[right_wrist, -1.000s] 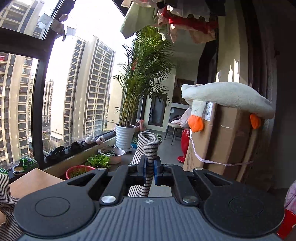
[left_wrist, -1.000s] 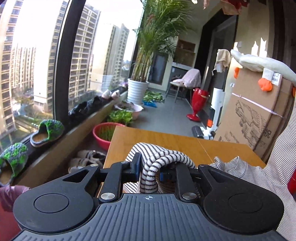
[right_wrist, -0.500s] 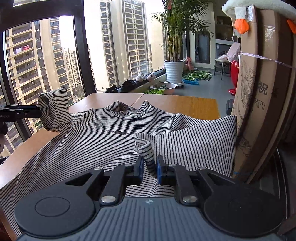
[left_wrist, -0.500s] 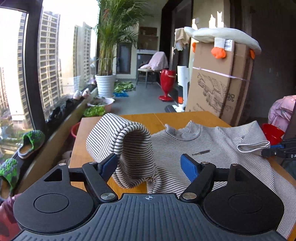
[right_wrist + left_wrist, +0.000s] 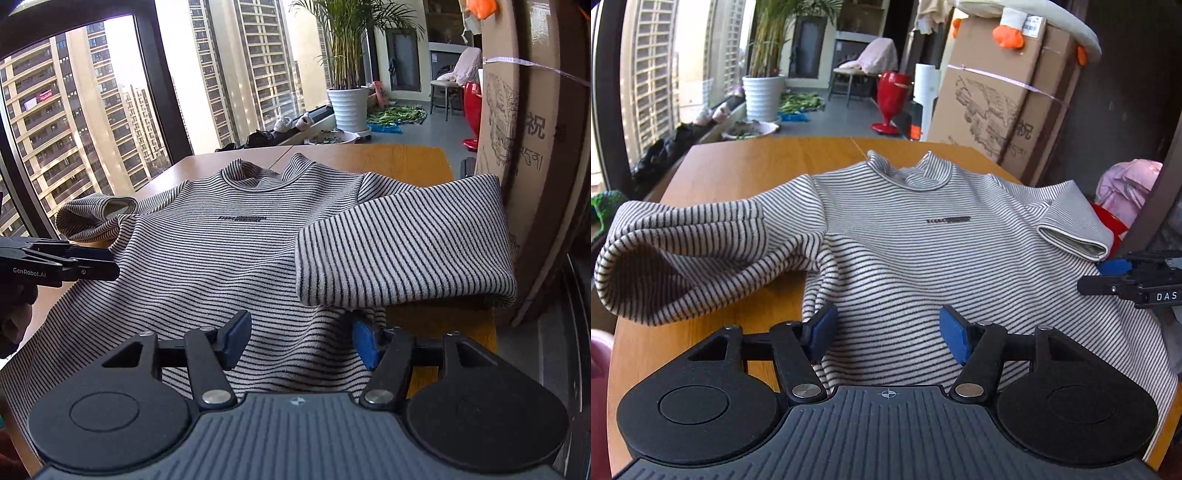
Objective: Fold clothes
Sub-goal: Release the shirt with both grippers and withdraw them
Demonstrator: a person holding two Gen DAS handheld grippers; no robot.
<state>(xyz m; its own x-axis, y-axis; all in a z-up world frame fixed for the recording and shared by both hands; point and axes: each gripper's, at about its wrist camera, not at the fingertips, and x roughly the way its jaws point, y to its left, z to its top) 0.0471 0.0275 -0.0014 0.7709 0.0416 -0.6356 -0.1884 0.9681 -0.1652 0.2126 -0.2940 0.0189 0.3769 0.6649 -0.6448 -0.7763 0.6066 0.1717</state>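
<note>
A grey-and-black striped top (image 5: 905, 236) lies face up on the wooden table (image 5: 746, 166), collar away from me; it also shows in the right wrist view (image 5: 221, 251). Its left sleeve (image 5: 687, 251) lies curled at the table's left edge. Its right sleeve (image 5: 402, 251) lies across the right edge. My left gripper (image 5: 886, 334) is open and empty above the hem on the left. My right gripper (image 5: 301, 338) is open and empty above the hem on the right. Each gripper shows at the side of the other's view.
A large cardboard box (image 5: 1008, 99) stands close to the table's right side, also seen in the right wrist view (image 5: 535, 147). A window (image 5: 92, 118) runs along the left side. A potted palm (image 5: 349, 99), a red vase (image 5: 892, 99) and a chair stand beyond the table.
Both grippers have let go of the sleeves they held up and now stand open. The top has come down flat on the table, and both grippers sit low near its hem.
</note>
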